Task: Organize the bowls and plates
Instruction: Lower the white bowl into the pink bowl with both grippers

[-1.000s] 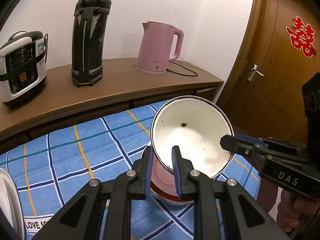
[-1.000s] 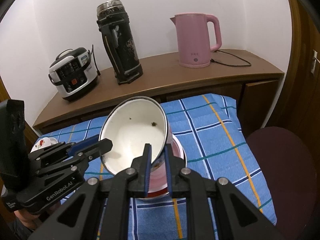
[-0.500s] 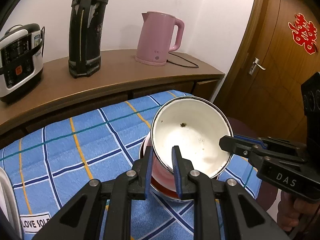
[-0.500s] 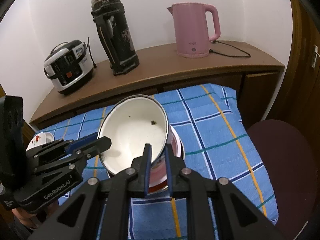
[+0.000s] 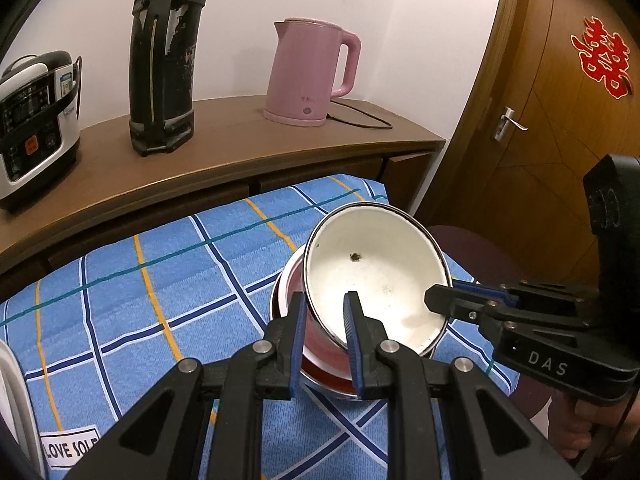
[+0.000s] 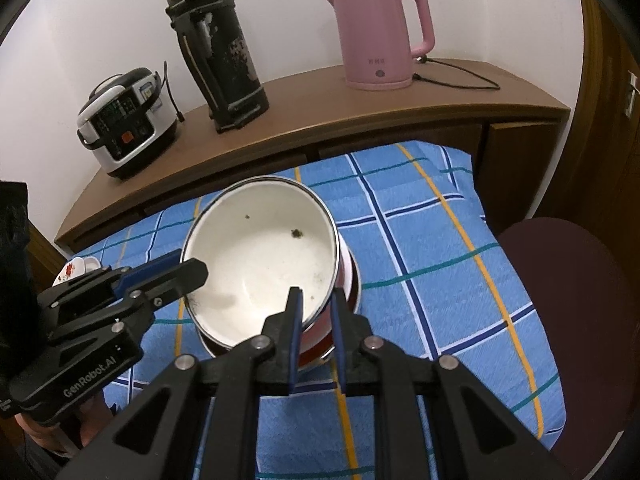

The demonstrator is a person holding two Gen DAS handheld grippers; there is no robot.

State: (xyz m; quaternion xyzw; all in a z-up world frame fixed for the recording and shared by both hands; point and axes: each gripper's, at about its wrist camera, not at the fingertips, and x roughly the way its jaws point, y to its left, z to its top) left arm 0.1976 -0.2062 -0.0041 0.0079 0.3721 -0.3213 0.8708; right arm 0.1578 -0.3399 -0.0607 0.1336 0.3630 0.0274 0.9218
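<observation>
A white enamel bowl (image 5: pixel 380 276) with a dark rim and a few dark specks inside is held tilted over a red and pink bowl (image 5: pixel 316 364), its underside down inside that bowl. My left gripper (image 5: pixel 325 312) is shut on the white bowl's near rim. The right gripper (image 5: pixel 440 304) grips the rim on the right side. In the right wrist view, the right gripper (image 6: pixel 316 308) is shut on the white bowl's (image 6: pixel 260 264) rim, and the left gripper (image 6: pixel 192 272) holds its left edge. The red bowl (image 6: pixel 320 344) shows just below.
The bowls are on a blue checked tablecloth (image 6: pixel 420 264). A wooden sideboard (image 6: pixel 320 120) behind carries a pink kettle (image 6: pixel 380 36), a black flask (image 6: pixel 220 48) and a rice cooker (image 6: pixel 124 120). A dark red stool (image 6: pixel 568 320) stands at the right, and a small flowered dish (image 6: pixel 74 270) at the left.
Both grippers have carried the white bowl a little lower, onto the red bowl. Both grips on its rim are unchanged.
</observation>
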